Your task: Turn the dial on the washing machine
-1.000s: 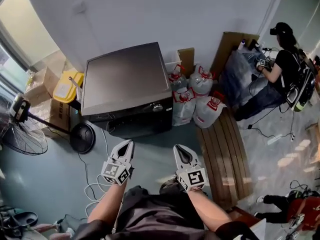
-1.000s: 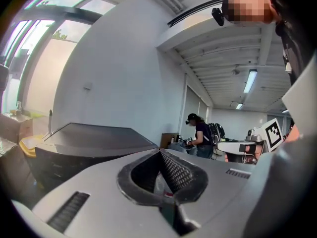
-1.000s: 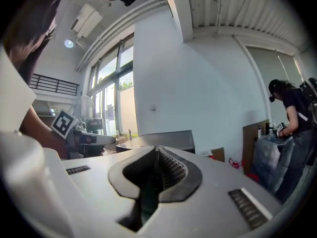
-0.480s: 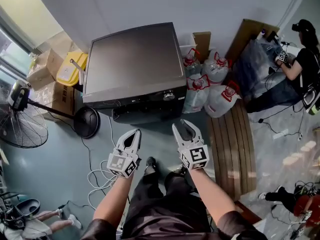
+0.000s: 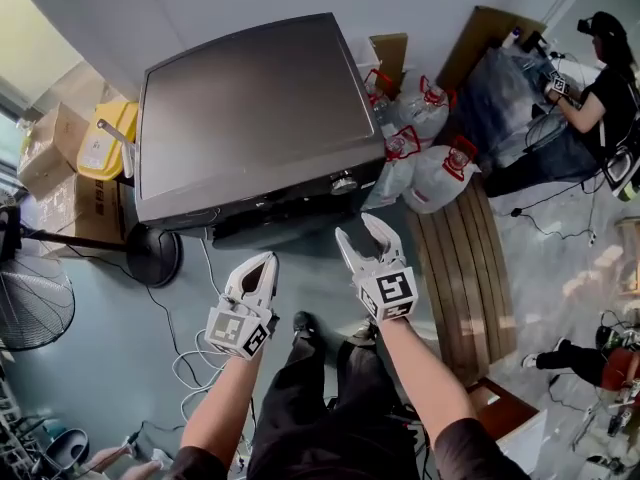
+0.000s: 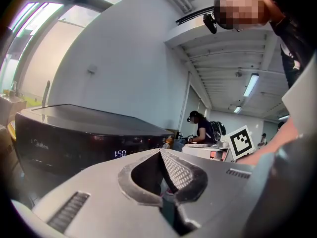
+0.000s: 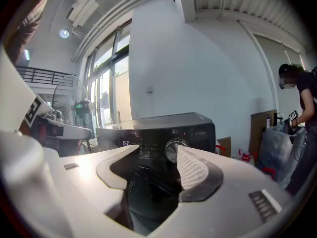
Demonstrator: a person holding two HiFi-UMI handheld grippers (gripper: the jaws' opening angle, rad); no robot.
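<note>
The washing machine (image 5: 250,108) is a dark grey box against the wall, and its round silver dial (image 5: 344,182) sits on the front panel at the right. My right gripper (image 5: 360,230) hovers in the air just short of the dial. Its jaws are opening and nothing is between them. In the right gripper view the dial (image 7: 173,150) shows through the gap of the right gripper (image 7: 158,150), still some way off. My left gripper (image 5: 258,266) hangs shut and empty to the left, below the machine's front. The left gripper view shows the left gripper (image 6: 159,152) with its jaws together and the machine (image 6: 74,133) beyond.
Bagged water bottles (image 5: 415,158) stand right of the machine, beside wooden planks (image 5: 450,288). A fan's base (image 5: 150,258) and its head (image 5: 30,298) are at the left, with cardboard boxes (image 5: 50,158) and a yellow container (image 5: 100,143). Cables (image 5: 195,368) lie on the floor. A person (image 5: 600,78) crouches far right.
The right gripper's jaws have gone from together to spread apart. Both grippers have moved closer to the machine's front, and the machine looms larger in the head view.
</note>
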